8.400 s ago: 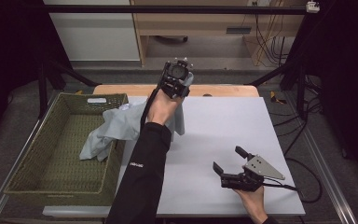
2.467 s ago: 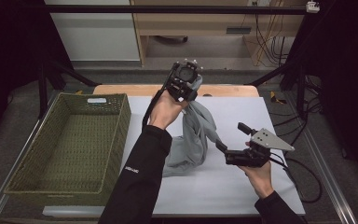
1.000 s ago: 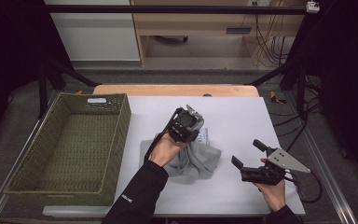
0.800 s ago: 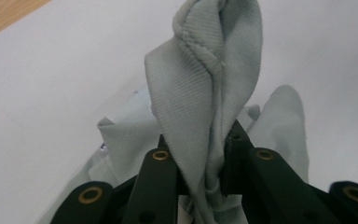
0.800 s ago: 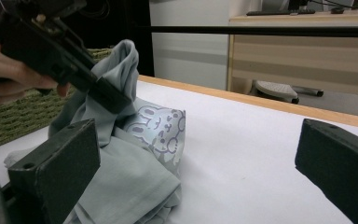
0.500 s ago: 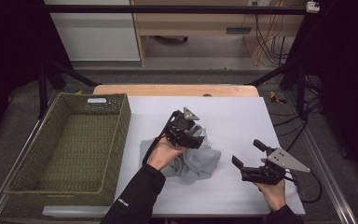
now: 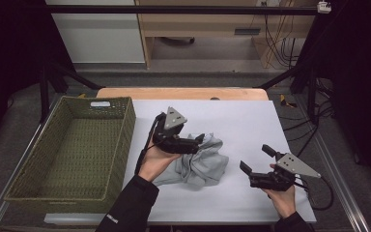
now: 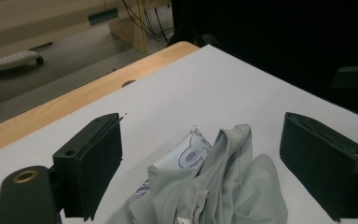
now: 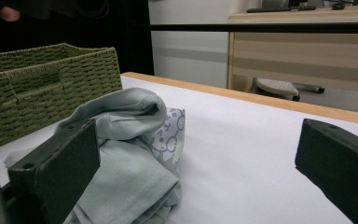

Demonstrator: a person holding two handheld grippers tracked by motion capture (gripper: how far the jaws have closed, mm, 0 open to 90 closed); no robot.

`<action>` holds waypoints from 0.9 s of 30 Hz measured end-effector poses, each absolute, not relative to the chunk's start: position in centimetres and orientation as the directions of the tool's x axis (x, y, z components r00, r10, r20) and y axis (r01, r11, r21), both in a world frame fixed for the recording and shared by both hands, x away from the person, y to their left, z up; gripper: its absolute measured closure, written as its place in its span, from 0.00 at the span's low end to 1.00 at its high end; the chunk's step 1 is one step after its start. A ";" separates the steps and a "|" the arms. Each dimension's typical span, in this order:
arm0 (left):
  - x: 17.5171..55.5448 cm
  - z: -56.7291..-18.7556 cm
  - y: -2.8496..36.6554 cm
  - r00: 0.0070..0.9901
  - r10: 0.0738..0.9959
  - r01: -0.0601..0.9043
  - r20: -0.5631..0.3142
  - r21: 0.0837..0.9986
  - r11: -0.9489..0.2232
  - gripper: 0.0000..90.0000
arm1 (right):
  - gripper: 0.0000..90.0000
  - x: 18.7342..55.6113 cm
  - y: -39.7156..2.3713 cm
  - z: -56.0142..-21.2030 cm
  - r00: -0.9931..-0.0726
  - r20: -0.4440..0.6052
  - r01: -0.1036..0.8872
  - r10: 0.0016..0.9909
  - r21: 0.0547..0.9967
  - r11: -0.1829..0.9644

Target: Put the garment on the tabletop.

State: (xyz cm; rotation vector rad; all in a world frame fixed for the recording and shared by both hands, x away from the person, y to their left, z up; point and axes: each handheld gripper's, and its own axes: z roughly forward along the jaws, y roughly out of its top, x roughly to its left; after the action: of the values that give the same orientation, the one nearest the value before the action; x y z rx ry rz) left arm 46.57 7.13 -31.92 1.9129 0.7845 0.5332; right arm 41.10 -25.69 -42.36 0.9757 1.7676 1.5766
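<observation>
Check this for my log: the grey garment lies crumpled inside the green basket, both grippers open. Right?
Not quite. The high view shows the grey garment crumpled on the white table, beside the green basket. Left gripper and right gripper are open.

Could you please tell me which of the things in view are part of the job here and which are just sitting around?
In the job:
grey garment, crumpled on the white table
left tongs, open over it
right tongs, open, beside it
green woven basket, empty

Just lying about:
cables on the floor behind
wooden furniture beyond the table

L gripper (image 7: 199, 143) jaws apart; R gripper (image 7: 255, 158) too (low).
</observation>
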 end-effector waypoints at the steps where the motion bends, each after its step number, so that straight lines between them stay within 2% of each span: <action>1: 46.3 -32.1 7.5 0.695 0.719 0.284 0.029 0.907 -0.312 0.13 | 0.00 41.1 -25.7 -42.4 -0.570 0.052 0.145 0.820 0.989 0.038; 6: 44.3 -34.0 9.9 0.694 0.720 0.241 -0.007 0.944 -0.223 0.12 | 0.00 41.0 -25.6 -42.4 -0.571 0.062 0.153 0.818 0.988 0.032; 13: 42.6 -36.9 11.9 0.687 0.726 0.229 -0.041 0.960 -0.162 0.10 | 0.00 41.0 -25.6 -42.5 -0.570 0.059 0.150 0.820 0.988 0.033; 22: 41.2 -39.3 13.2 0.679 0.733 0.217 -0.049 0.967 -0.137 0.08 | 0.00 40.9 -25.7 -42.6 -0.570 0.067 0.160 0.819 0.987 0.031; 27: 40.9 -40.2 13.7 0.672 0.740 0.195 -0.025 0.970 -0.144 0.07 | 0.00 41.0 -25.8 -42.7 -0.569 0.062 0.159 0.820 0.987 0.036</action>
State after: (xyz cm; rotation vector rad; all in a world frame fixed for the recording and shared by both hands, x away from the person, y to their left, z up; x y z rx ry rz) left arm 40.85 13.74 -40.17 1.6853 0.7661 0.5644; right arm 40.99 -25.83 -42.74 0.9896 1.7755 1.5755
